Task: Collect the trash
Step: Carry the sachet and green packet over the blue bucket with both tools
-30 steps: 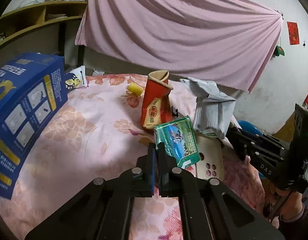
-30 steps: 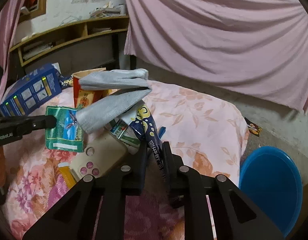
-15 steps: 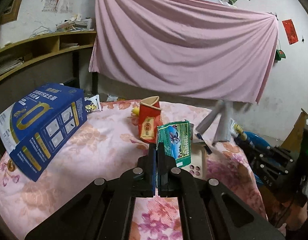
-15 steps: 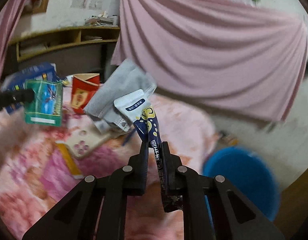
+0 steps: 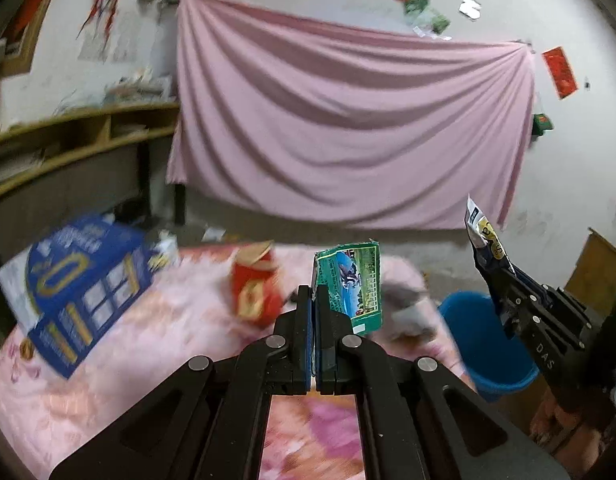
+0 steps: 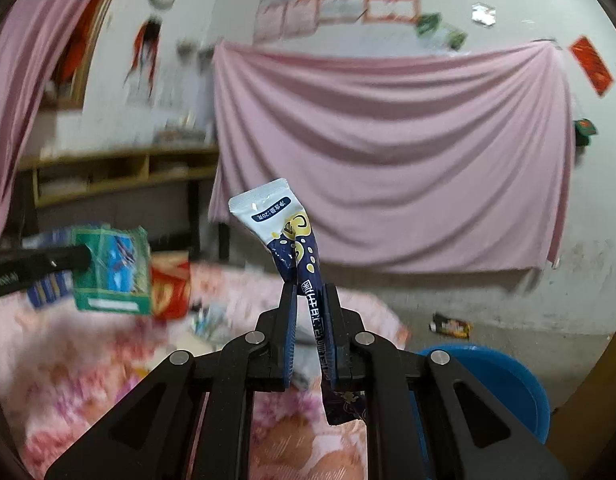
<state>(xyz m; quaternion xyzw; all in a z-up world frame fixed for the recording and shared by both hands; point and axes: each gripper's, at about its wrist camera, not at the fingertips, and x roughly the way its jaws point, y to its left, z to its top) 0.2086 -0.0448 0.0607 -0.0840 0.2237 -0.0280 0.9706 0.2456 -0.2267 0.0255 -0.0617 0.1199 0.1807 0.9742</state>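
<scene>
Both tools raised clear of the table for carrying: left gripper (image 5: 315, 304) clamps the green packet (image 5: 349, 284); right gripper (image 6: 309, 312) pinches the blue sachet (image 6: 296, 248), probably above the blue bin (image 6: 503, 376).

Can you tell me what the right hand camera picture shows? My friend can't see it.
The right gripper pinches a dark blue snack wrapper, held up in the air. A blue bucket sits lower right, and at left the other gripper holds a green packet above the pink flowery bed.
</scene>
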